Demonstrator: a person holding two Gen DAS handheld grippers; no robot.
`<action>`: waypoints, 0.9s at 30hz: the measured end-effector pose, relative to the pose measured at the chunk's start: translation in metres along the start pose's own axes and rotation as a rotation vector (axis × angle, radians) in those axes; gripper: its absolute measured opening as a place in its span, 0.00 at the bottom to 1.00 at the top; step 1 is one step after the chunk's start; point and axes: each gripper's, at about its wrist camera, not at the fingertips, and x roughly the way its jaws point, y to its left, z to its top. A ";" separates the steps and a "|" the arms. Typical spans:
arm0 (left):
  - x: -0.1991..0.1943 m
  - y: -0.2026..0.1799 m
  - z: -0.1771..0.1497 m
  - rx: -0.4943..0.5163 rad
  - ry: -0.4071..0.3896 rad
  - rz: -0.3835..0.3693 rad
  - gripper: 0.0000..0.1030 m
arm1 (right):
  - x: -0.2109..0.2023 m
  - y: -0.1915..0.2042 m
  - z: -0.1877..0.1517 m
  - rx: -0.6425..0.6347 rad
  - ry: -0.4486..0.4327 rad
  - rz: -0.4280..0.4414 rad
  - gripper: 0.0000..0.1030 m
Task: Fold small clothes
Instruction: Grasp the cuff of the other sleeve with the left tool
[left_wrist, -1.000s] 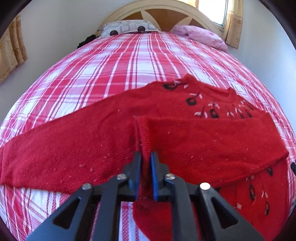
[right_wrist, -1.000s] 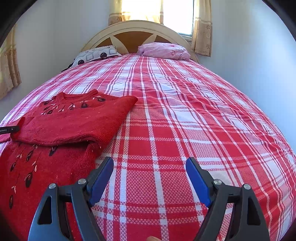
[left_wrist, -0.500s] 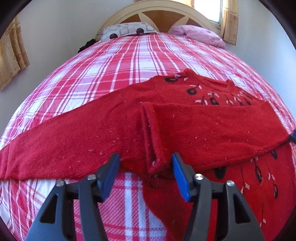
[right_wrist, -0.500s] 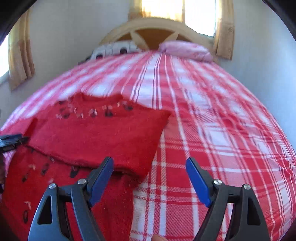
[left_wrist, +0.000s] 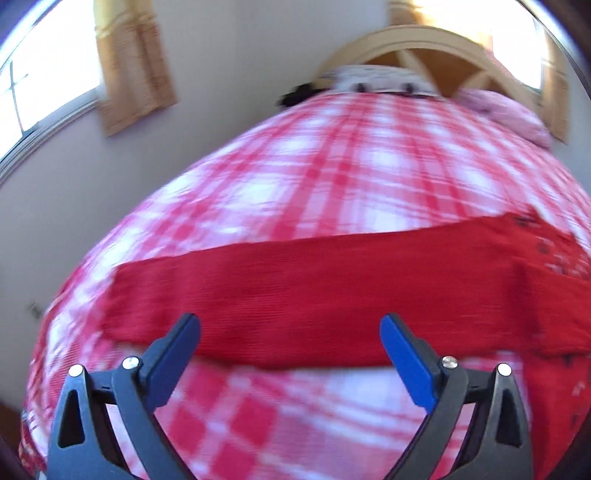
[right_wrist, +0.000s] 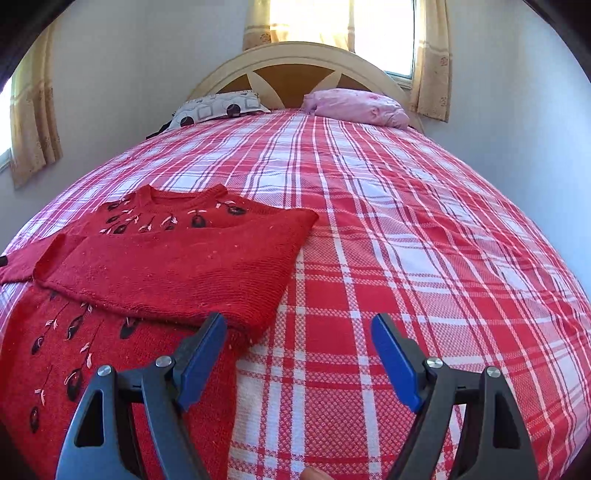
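Note:
A red knitted sweater with dark embroidered flowers lies flat on the red-and-white plaid bed. One sleeve is folded across its chest. The other sleeve stretches out flat to the left in the blurred left wrist view. My left gripper hovers just in front of that sleeve, its jaws still opening wide, with nothing between them. My right gripper stands open over the bedspread beside the sweater's right edge, holding nothing.
A patterned pillow and a pink pillow lie against the arched headboard. Curtained windows sit behind the headboard and on the left wall. The bed's left edge falls away close to the sleeve's cuff.
My left gripper let go of the folded sleeve's cuff, opened wide and swung left toward the outstretched sleeve. The right gripper stayed open and shifted slightly.

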 end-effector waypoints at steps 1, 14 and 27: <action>0.004 0.013 -0.003 -0.025 0.011 0.018 0.97 | 0.000 -0.001 -0.001 0.003 0.003 -0.002 0.78; 0.038 0.104 -0.017 -0.457 0.145 -0.163 0.79 | -0.003 0.010 -0.003 -0.054 -0.023 -0.064 0.78; 0.054 0.126 -0.013 -0.566 0.101 -0.177 0.10 | -0.002 0.008 -0.005 -0.040 -0.022 -0.065 0.78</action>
